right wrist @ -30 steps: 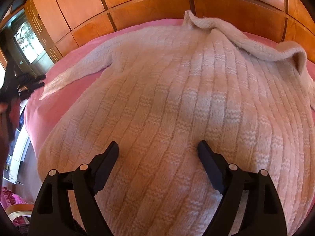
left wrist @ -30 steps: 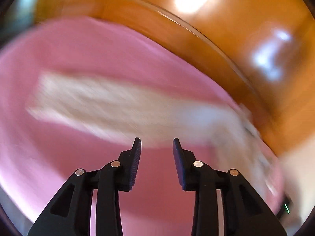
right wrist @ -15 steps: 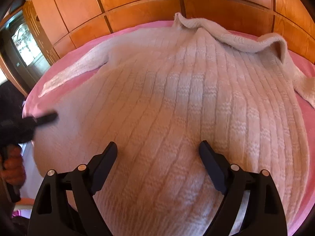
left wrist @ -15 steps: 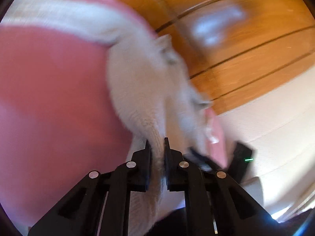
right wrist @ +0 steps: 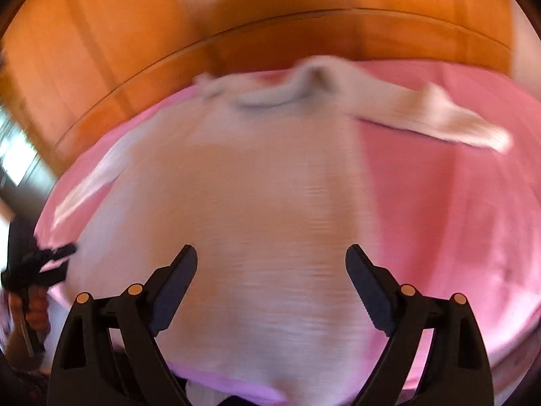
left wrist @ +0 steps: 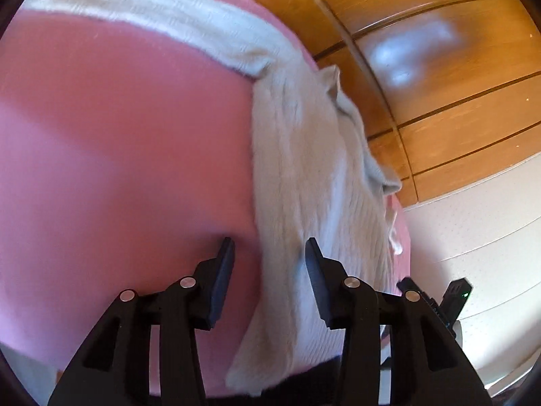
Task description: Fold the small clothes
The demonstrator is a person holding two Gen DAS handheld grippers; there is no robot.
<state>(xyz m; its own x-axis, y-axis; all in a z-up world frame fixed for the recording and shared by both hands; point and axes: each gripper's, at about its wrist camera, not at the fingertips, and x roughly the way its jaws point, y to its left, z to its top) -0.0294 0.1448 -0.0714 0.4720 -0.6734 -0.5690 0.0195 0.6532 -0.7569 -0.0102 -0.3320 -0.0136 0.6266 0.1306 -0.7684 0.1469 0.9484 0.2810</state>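
Note:
A cream knitted sweater [right wrist: 257,196] lies spread flat on a pink bedsheet [right wrist: 456,223], collar at the far end, one sleeve stretched to the right. My right gripper [right wrist: 271,280] is open and hovers over the sweater's lower body; this view is blurred. In the left wrist view the sweater [left wrist: 304,176] runs along the bed's right side with a sleeve across the top. My left gripper [left wrist: 269,257] is open, its jaws on either side of the sweater's side edge, gripping nothing. The left gripper also shows in the right wrist view [right wrist: 54,260] at the far left.
A wooden headboard [right wrist: 236,34] of orange panels rises behind the bed. A white wall [left wrist: 473,223] lies beyond the bed's right side in the left wrist view. The pink sheet [left wrist: 118,169] fills the left of that view.
My left gripper was shut on the sweater's edge half a second ago and has now opened and let it go. My right gripper has pulled back, showing more sheet and the right sleeve.

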